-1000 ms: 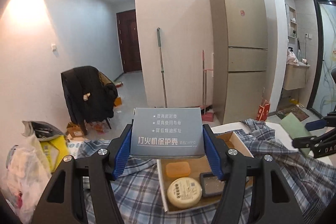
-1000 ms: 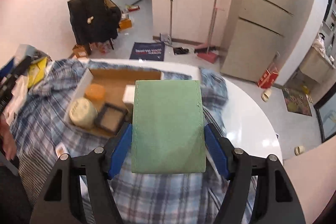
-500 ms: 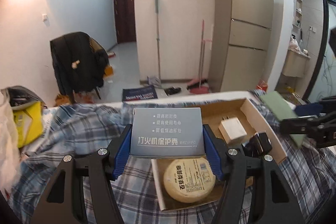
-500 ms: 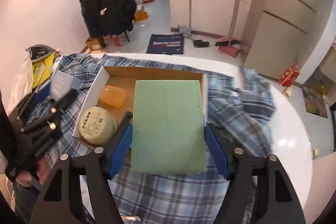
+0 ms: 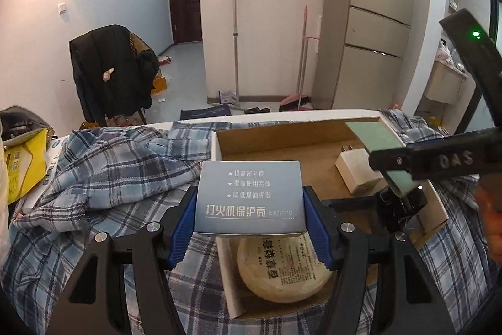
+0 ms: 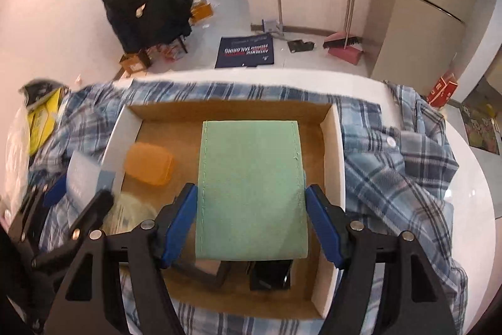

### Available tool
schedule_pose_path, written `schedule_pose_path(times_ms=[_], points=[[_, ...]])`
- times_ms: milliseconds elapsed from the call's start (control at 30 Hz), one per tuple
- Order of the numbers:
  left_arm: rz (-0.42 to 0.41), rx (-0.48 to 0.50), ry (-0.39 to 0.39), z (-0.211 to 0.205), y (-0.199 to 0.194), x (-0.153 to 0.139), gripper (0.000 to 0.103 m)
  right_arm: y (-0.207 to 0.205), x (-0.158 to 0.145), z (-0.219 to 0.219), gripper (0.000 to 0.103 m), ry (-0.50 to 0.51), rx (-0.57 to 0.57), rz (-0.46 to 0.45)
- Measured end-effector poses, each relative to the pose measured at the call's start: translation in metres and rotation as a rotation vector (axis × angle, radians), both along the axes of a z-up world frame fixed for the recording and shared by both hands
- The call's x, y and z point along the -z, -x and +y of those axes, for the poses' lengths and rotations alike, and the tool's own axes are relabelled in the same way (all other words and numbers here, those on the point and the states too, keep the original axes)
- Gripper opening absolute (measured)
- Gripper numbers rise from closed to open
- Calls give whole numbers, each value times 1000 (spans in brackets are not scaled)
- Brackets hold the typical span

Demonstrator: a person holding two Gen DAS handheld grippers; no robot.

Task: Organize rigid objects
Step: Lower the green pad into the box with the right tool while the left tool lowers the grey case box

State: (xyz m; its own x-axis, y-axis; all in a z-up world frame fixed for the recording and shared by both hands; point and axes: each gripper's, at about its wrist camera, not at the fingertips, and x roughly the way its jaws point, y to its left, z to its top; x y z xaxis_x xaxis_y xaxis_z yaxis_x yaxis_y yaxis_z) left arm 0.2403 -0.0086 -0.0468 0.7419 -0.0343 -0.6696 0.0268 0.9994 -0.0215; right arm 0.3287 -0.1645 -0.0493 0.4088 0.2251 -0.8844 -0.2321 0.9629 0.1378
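Observation:
My left gripper (image 5: 249,209) is shut on a grey-blue carton (image 5: 249,198) with white print, held over the near left corner of a shallow cardboard box (image 5: 216,143). My right gripper (image 6: 251,209) is shut on a flat pale-green case (image 6: 251,187), held over the right half of the same box (image 6: 334,162). Inside the box lie a round paper-wrapped cake (image 5: 282,269), an orange block (image 6: 149,164), a white charger (image 5: 357,175) and a small black item (image 6: 269,273). The green case hides part of the box floor.
The box rests on a blue plaid shirt (image 6: 392,171) spread over a round white table (image 6: 470,197). A yellow bag (image 5: 22,165) lies at the table's left. Beyond the table are a chair with a black jacket (image 5: 109,68), a fridge (image 5: 370,21) and a broom (image 6: 345,43).
Both grippers have come down toward the cardboard box with their loads. The right one has shifted left, so the green case now hangs over the box's inside.

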Motion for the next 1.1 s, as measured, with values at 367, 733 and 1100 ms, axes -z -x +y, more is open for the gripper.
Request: schedule_pose_path(times_ms=[367,733,1100], points=[[13,-28,23,9,-2,4,66,-34,29,10,70,23,54,71],[-24,-20,22,-4,1,-22,66,27,-36,-24,86,-39,64,-123],[301,10,1,-62,-79,-2,66,31,-43,-65,86,-39,159,-227]])
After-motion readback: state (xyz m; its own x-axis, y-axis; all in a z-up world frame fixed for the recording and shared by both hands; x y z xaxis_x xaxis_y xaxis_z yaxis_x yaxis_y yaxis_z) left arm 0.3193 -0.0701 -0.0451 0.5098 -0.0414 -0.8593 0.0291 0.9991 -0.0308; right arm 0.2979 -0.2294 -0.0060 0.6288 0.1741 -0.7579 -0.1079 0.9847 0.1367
